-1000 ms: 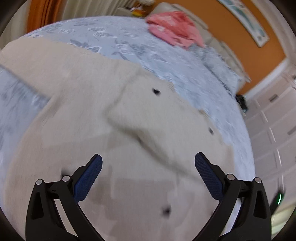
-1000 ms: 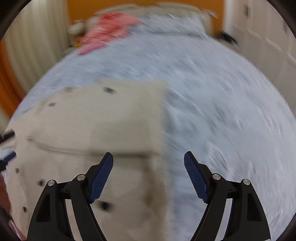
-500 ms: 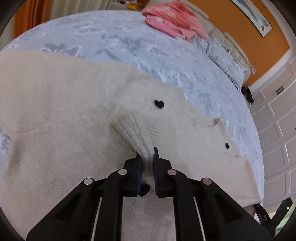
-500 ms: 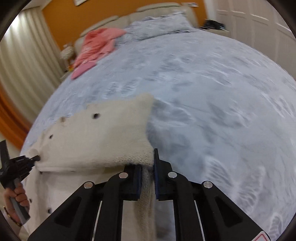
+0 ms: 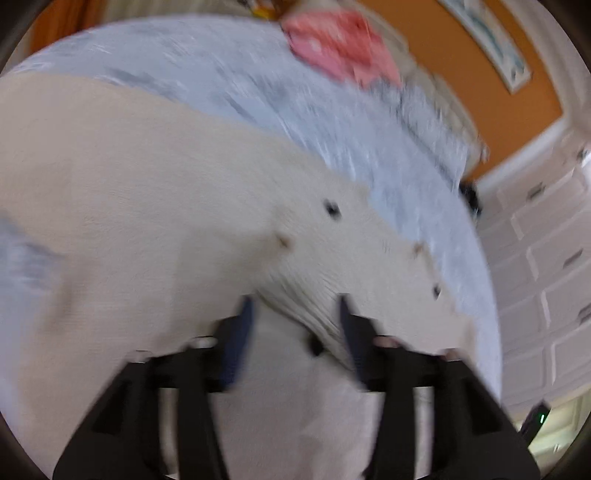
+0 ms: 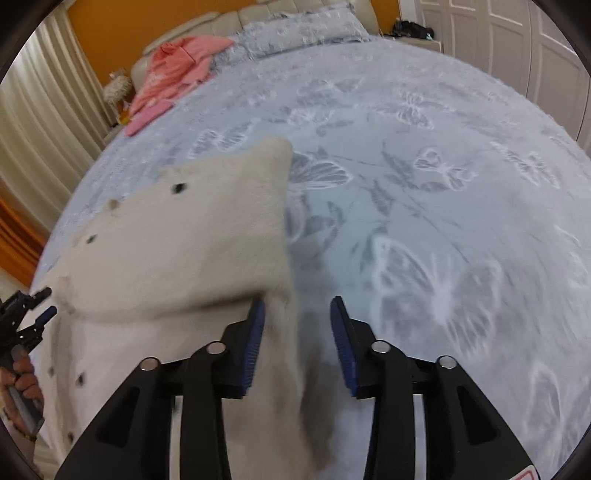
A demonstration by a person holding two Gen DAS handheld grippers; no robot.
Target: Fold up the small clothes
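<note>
A cream knit cardigan (image 5: 155,192) with small black hearts lies on the bed, and part of it is folded over itself (image 6: 192,243). My left gripper (image 5: 295,306) hovers low over the folded ribbed edge. Its jaws are opening, the edge lies loose between them, and the picture is blurred. My right gripper (image 6: 298,304) stands over the cardigan's right edge. Its jaws are opening too, with the fabric edge beside the left pad and not pinched. The left gripper (image 6: 22,317) also shows in the right wrist view at the far left, held by a hand (image 6: 22,373).
The blue-grey butterfly bedcover (image 6: 424,184) stretches to the right of the cardigan. A pink garment (image 6: 177,70) lies near the pillows (image 6: 303,29) at the headboard. White wardrobe doors (image 6: 517,37) stand on the right, curtains (image 6: 44,110) on the left.
A second ago both grippers stood wide open. Half a second ago each was shut on the cardigan's folded edge. Now both have let go, and the fold rests on the garment.
</note>
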